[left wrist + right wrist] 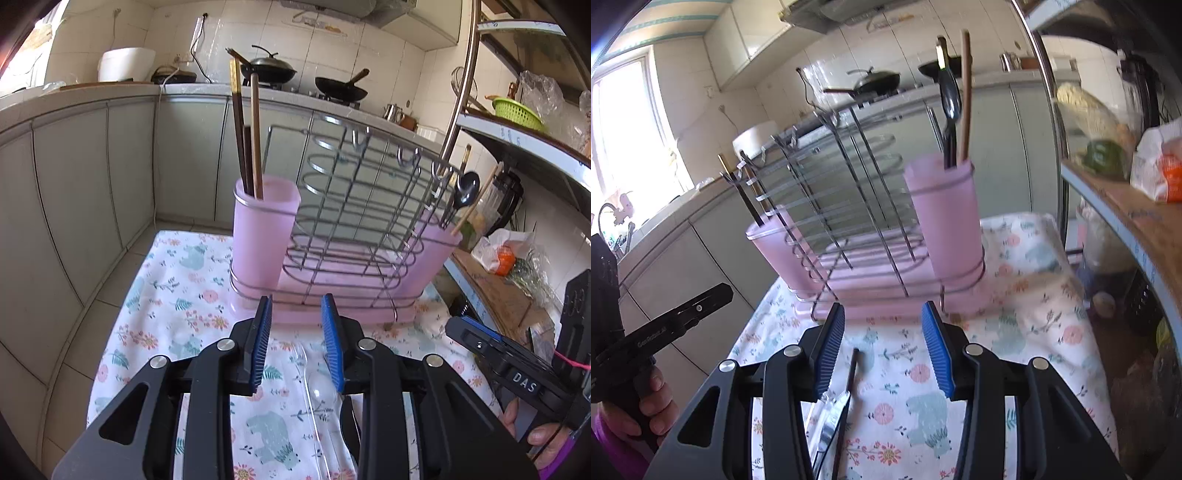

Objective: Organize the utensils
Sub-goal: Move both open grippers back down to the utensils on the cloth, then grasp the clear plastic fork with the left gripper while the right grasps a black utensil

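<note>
A wire rack on a pink base stands on a floral cloth, with a pink cup at each end. The near-left cup holds several chopsticks. The far-right cup holds a black spoon and chopsticks. My left gripper is open and empty, just before the rack. A clear plastic spoon and a dark utensil lie on the cloth under it. My right gripper is open and empty, facing the rack. A dark utensil and a clear spoon lie below it.
Grey kitchen cabinets run along the left and back. A stove counter carries two black woks. Shelves at the right hold a green basket, bags and a blender. A steel pole rises beside the rack.
</note>
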The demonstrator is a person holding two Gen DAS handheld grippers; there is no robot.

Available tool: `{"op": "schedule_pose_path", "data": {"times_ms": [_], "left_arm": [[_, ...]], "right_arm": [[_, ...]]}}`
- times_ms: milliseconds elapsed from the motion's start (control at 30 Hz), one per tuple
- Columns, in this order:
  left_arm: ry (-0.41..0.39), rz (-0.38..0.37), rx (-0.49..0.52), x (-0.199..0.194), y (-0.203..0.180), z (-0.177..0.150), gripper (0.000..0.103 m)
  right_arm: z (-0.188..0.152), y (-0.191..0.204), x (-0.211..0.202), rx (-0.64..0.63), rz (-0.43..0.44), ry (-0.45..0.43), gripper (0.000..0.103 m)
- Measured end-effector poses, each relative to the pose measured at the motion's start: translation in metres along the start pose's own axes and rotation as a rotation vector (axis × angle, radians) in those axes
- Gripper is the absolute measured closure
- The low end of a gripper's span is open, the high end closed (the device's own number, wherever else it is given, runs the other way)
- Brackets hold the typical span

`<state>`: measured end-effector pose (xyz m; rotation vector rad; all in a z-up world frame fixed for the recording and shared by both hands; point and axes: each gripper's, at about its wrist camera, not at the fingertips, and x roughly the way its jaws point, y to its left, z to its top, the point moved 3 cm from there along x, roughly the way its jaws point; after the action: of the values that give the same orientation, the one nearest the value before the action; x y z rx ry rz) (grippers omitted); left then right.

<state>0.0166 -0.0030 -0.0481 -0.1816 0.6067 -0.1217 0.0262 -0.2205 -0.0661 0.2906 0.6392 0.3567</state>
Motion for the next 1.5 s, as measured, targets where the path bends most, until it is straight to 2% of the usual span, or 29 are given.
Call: {"op": "schedule_pose_path", "data": {"times_ms": [233, 733, 1033, 1233, 1500], "left_arm": [[0.054, -0.007, 0.011, 0.008, -0.003, -0.012, 0.075], [0.151, -0.028, -0.003, 0.021, 0.0, -0.024, 0.075], [0.244, -0.021, -0.007, 0.035, -0.001, -0.035, 0.075], [0.356, -0.074, -0.015, 0.05, -0.006, -0.048, 0.075], [0.446, -0.034, 0.016, 0.085, -0.012, -0.055, 0.075]], "right_arm": [[-0.01, -0.005, 0.015, 0.033, 0.008, 0.073, 0.06], [-0.021, -0.005, 0.028, 0.048, 0.022, 0.15, 0.06], [-0.023, -0.017, 0.033, 0.089, 0.02, 0.175, 0.06], [-0.031, -0.023, 0.044, 0.129, 0.048, 0.237, 0.06], [-0.04, -0.017, 0.053, 0.109, 0.061, 0.279, 0.06]]}}
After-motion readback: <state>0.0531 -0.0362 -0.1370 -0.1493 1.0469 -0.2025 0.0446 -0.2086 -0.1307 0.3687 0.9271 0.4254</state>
